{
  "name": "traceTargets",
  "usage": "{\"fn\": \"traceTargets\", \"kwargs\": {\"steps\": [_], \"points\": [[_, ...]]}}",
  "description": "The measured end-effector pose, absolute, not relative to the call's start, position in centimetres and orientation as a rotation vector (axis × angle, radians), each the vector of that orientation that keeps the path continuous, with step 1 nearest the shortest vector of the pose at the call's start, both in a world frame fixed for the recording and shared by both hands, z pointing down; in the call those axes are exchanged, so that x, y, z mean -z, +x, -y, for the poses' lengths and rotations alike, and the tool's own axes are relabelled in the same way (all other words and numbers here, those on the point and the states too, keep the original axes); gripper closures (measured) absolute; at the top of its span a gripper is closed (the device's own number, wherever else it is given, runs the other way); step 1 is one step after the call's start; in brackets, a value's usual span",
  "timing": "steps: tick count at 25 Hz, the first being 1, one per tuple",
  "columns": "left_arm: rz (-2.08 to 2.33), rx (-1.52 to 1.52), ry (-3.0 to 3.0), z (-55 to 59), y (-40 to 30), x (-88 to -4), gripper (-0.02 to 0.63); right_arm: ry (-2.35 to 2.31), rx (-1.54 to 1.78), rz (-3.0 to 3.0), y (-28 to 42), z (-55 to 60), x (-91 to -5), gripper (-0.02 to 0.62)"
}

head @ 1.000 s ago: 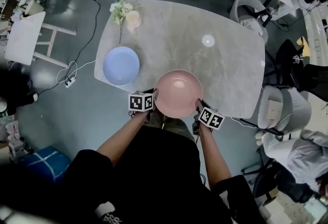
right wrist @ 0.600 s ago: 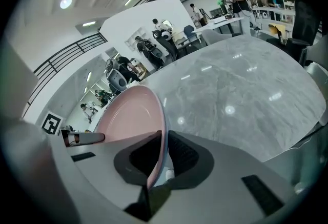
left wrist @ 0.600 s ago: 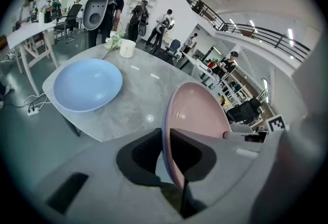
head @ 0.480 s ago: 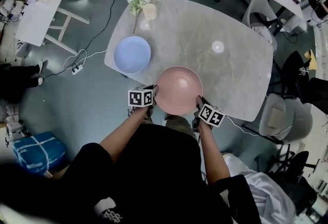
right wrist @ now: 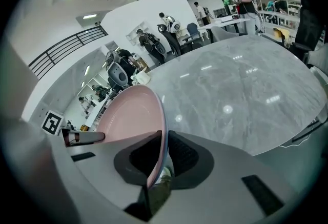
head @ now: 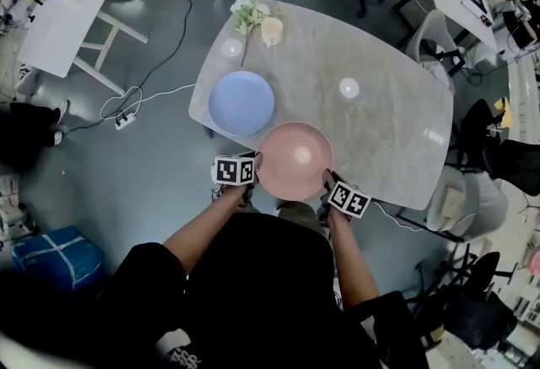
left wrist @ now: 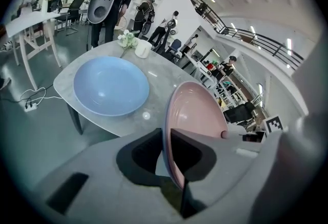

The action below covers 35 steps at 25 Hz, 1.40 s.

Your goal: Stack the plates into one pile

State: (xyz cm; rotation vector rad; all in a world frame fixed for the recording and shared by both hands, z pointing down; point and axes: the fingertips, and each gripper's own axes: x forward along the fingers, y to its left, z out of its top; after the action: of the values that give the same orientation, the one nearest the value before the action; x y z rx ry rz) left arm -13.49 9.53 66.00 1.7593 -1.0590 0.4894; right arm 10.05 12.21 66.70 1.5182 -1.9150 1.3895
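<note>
Plate clamped between left tool and right tool.

The pink plate hides part of the table.

1. No word, number or brand name can be read in any view.
2. The marker cube on the left gripper and its twin on the right gripper bear only black-and-white square patterns, no letters.
3. A white print on the person's dark top, at 6 o'clock in the head view, is too small to read.
</note>
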Motion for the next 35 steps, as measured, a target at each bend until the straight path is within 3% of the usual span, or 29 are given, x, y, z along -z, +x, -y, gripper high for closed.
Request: {"fn": "traceTargets", "kwargs": {"steps": [18,35], "points": [[0.898,-0.527,1.885,-1.4,-33.6,-66.2,0.552,1.701,-1.43,1.79,-11.0,-8.4,-66.5,0.551],[0.918,-0.626,1.829,5.7,-36.8,-70.1,0.551,1.624,-1.421,1.784,-13.8,0.9,-69.8,0.552]]}}
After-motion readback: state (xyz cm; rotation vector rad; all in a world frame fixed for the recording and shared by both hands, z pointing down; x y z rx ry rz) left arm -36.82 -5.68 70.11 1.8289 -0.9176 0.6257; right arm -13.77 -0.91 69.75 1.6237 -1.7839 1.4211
